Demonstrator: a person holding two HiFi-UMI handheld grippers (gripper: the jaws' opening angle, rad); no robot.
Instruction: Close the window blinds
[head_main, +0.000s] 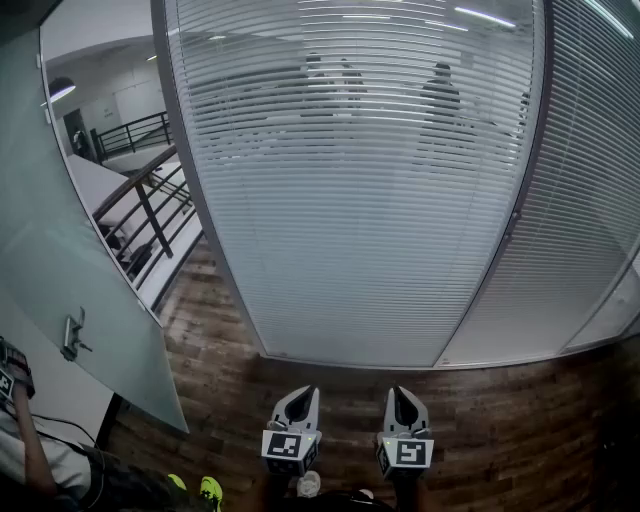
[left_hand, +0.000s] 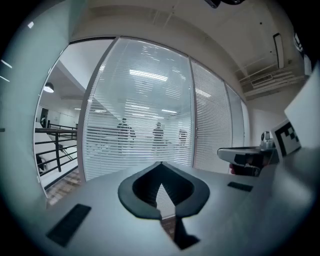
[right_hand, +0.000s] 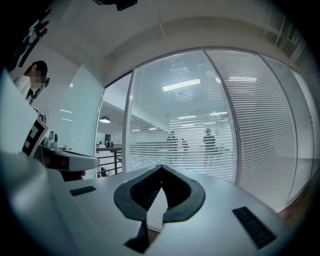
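Observation:
White slatted blinds hang inside a tall glass pane ahead of me. Their slats stand partly open, so figures show dimly behind them. A second blind panel lies to the right of a grey mullion. My left gripper and right gripper are held side by side low over the wooden floor, well short of the glass. Both point at the blinds, level. The left gripper has its tips touching with nothing between them. The right gripper is likewise shut and empty, facing the blinds.
A frosted glass door with a metal handle stands open at the left. Beyond it runs a dark stair railing. A person's arm and green shoes show at the lower left. Wooden floor runs up to the window base.

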